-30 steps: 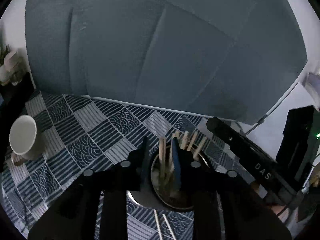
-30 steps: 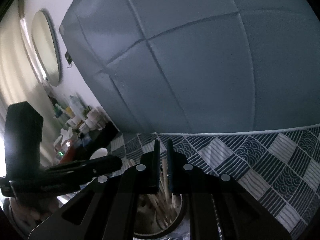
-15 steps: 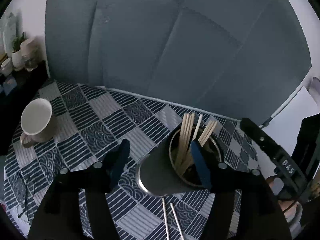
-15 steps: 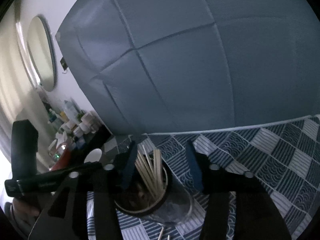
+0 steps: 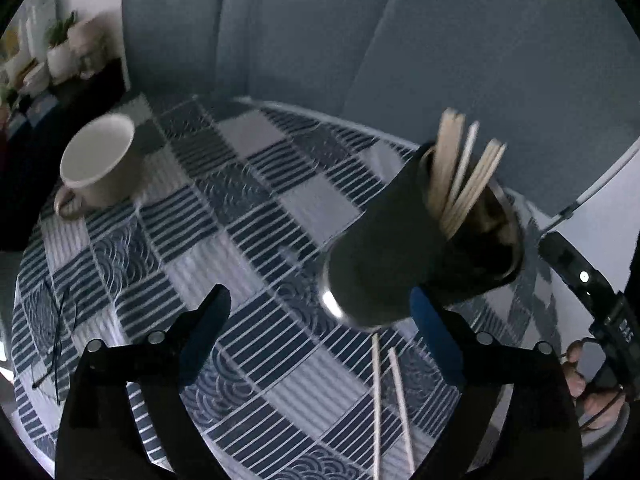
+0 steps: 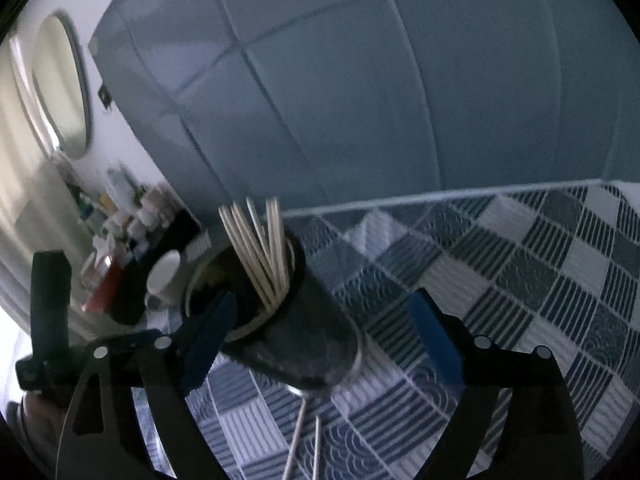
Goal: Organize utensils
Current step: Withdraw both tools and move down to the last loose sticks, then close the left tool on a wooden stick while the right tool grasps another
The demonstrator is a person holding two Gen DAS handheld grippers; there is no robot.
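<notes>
A dark cylindrical holder [image 5: 384, 256] stands on the patterned tablecloth with several pale wooden chopsticks [image 5: 460, 176] upright in it. Two loose chopsticks [image 5: 384, 400] lie on the cloth in front of it. My left gripper [image 5: 320, 320] is on the near side of the holder; its jaws are opening, and the pads touch nothing. In the right wrist view the holder [image 6: 292, 328] and its chopsticks [image 6: 260, 248] sit just beyond my right gripper [image 6: 322, 312]. Its jaws are opening too, free of the holder, above the loose chopsticks [image 6: 304, 436].
A white mug [image 5: 100, 160] stands at the far left of the cloth. Thin-framed glasses [image 5: 56, 344] lie near the left edge. A grey padded panel [image 6: 360, 80] rises behind the table. A shelf of small bottles [image 6: 120, 220] is at the left. The other gripper's body [image 5: 592, 300] and a hand [image 5: 580, 376] are at the right.
Both grippers have gone from nearly shut over the holder to wide open. The chopsticks they gripped now stand in the holder. Both grippers have pulled back and sunk lower.
</notes>
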